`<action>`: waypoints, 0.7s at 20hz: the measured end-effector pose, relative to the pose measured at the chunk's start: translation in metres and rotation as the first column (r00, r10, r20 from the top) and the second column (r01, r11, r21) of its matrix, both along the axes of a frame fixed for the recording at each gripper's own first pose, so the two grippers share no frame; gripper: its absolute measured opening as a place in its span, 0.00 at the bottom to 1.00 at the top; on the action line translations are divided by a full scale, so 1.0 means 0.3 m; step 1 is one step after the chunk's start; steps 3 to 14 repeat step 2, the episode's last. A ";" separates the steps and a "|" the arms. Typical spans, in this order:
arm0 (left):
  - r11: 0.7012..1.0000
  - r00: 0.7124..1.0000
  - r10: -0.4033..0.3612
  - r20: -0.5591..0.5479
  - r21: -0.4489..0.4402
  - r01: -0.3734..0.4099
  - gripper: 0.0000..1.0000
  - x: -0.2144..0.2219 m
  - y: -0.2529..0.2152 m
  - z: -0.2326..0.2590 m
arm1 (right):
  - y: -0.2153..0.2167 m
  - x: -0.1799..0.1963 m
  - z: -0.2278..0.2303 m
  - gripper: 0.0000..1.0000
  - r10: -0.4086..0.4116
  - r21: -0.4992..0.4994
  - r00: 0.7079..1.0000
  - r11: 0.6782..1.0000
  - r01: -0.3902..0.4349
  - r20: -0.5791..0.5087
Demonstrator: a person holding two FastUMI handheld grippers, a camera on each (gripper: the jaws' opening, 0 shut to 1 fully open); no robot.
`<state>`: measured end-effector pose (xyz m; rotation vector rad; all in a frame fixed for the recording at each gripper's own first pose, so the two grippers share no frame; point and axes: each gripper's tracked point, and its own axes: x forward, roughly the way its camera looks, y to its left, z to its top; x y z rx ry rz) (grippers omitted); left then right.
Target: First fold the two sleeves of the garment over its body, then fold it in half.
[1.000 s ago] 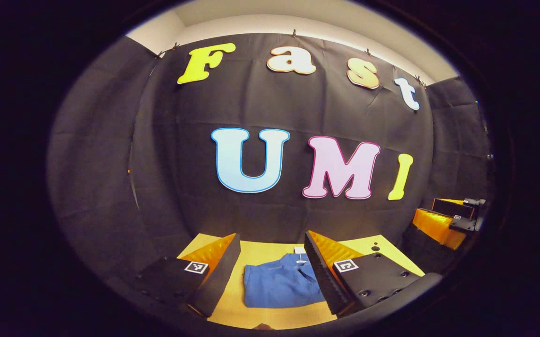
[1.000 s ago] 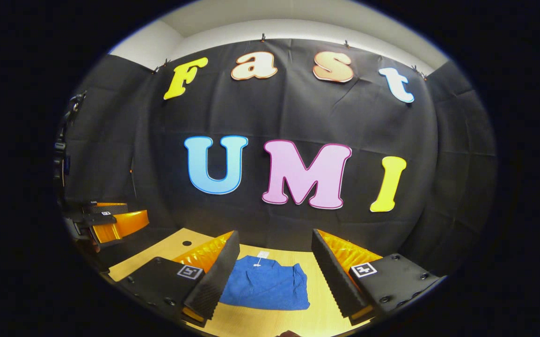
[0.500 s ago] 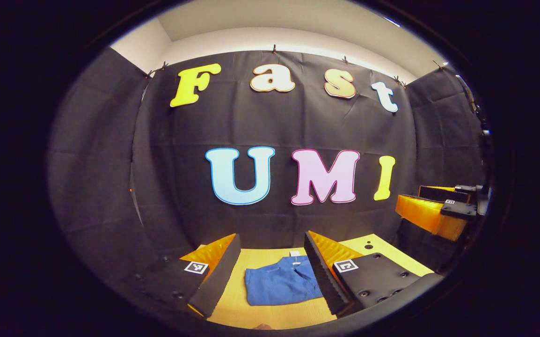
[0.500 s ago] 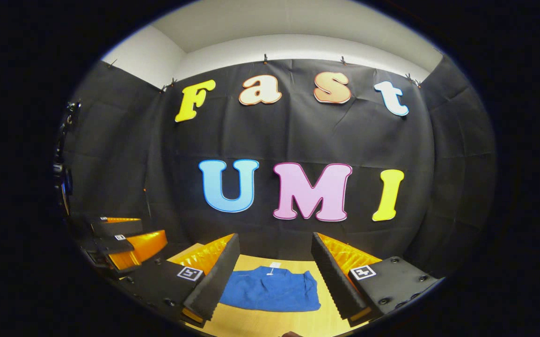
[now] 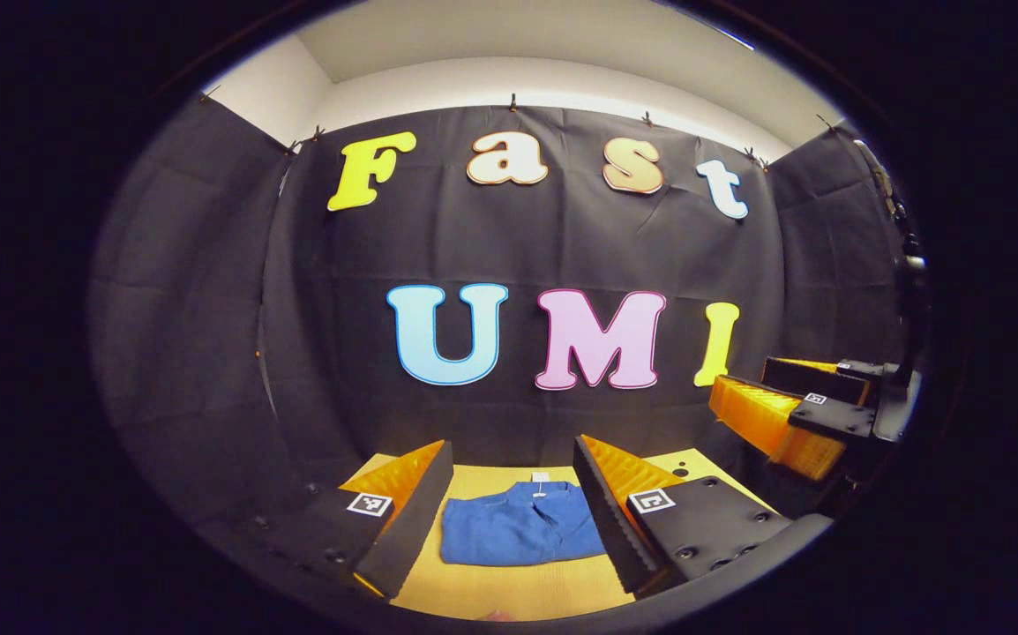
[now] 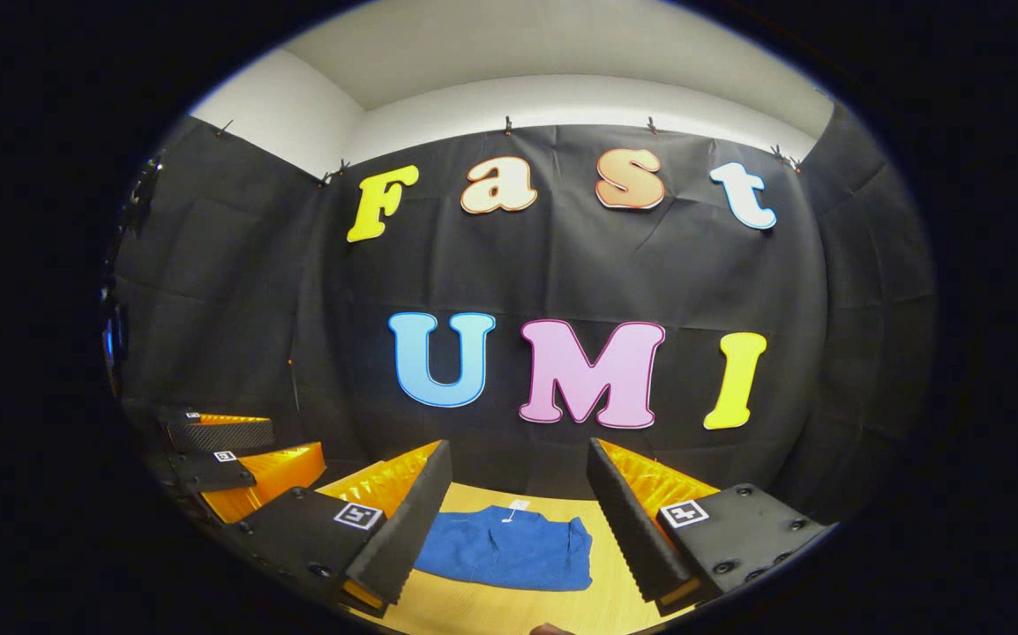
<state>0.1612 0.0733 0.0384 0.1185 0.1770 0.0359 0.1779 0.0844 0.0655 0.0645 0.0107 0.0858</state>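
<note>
A blue garment lies folded into a compact rectangle on the light wooden table, a white tag at its far edge. In the right gripper view the same garment sits between the fingers, farther off. My left gripper is open, held above and in front of the garment, with nothing between its fingers. My right gripper is open too and holds nothing. The right gripper shows at the right of the left gripper view, and the left gripper at the left of the right gripper view.
The black cloth wall rises just behind the table. A small round hole marks the tabletop right of the garment. White wall and ceiling show above the cloth.
Both grippers have pulled back and up from the garment, so it looks smaller and lower in the views. The garment has not moved. Both stay open.
</note>
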 end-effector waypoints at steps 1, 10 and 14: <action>1.000 1.000 0.009 -0.003 0.000 -0.009 0.80 -0.004 -0.007 -0.003 | 0.003 -0.007 0.001 0.98 0.015 0.002 1.000 1.000 -0.015 0.001; 1.000 1.000 0.025 -0.010 0.001 -0.025 0.80 -0.013 -0.004 -0.004 | 0.003 -0.010 0.004 0.89 0.029 0.002 1.000 1.000 -0.029 0.003; 1.000 1.000 0.025 -0.010 0.001 -0.025 0.80 -0.013 -0.004 -0.004 | 0.003 -0.010 0.004 0.89 0.029 0.002 1.000 1.000 -0.029 0.003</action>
